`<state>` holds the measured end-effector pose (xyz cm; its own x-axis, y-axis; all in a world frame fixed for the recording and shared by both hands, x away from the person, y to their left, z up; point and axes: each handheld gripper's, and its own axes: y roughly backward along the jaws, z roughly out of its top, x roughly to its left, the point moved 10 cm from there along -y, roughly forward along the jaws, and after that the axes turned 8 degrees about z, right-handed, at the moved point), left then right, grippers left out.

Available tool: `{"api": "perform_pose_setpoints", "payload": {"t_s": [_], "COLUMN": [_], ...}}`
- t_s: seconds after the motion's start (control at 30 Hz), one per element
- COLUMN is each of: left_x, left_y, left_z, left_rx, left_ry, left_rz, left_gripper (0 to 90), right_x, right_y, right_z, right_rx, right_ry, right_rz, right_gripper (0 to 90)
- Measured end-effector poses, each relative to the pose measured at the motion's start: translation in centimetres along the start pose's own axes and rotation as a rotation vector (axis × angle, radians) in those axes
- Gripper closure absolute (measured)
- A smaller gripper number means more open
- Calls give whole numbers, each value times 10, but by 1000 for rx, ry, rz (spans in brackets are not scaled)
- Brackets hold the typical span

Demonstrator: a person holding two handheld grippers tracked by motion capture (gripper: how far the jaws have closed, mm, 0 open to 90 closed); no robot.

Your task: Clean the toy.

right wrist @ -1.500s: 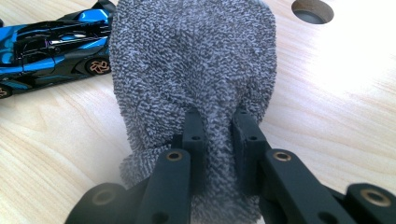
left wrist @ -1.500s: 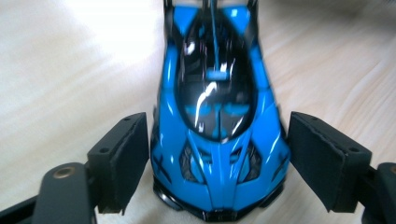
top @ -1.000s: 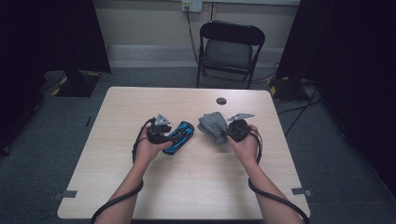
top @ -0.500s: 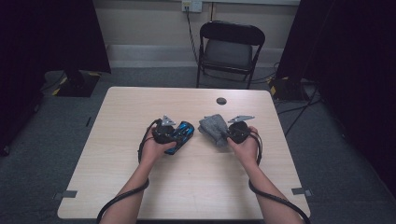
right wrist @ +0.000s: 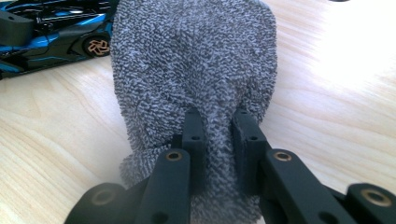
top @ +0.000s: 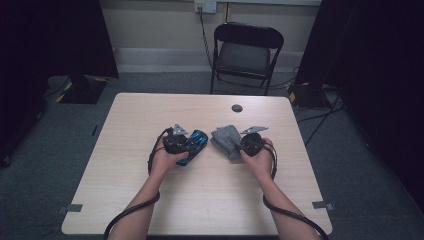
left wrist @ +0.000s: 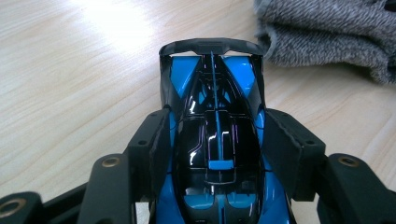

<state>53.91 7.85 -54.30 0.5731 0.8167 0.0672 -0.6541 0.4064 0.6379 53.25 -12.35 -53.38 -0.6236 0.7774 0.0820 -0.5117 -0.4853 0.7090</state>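
High view: left gripper [top: 186, 142] clamping the blue toy car [top: 195, 145], car projecting just ahead of it; right gripper [top: 248, 143] pinching the grey cloth [top: 226, 140], cloth lying ahead on the table [top: 150, 120].

Left gripper view: pads pressing both flanks of the car [left wrist: 215, 135], jaws having just been closing, cloth [left wrist: 327, 37] near, beyond the car's tail.

Right gripper view: jaws nearly together, squeezing a fold of cloth [right wrist: 196, 60]. Against the earlier frames, hands sitting slightly closer together.
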Motion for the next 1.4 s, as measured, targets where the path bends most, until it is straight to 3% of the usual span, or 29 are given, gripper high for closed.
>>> {"api": "perform_pose_setpoints", "payload": {"t_s": [0.2,0.53,0.8,1.17,1.4], "left_x": [0,1,0,0,0], "left_y": [0,0,0,1,0], "left_z": [-1,-1,-1,-1,-1], "left_rx": [-5,-17,-12,-11,-10], "left_ry": [2,6,7,4,2], "left_rz": [0,-4,-3,0,-1], "left_gripper": [426,426,426,426,426], "right_x": [18,42,64,118,138], "right_y": [-11,-16,-19,-24,-24], "right_z": [-2,-5,-9,-8,-10], "right_rx": [34,53,47,41,43], "right_ry": [65,102,108,141,168], "right_rz": [19,73,141,291,349], "right_gripper": [772,773,774,778,778]}}
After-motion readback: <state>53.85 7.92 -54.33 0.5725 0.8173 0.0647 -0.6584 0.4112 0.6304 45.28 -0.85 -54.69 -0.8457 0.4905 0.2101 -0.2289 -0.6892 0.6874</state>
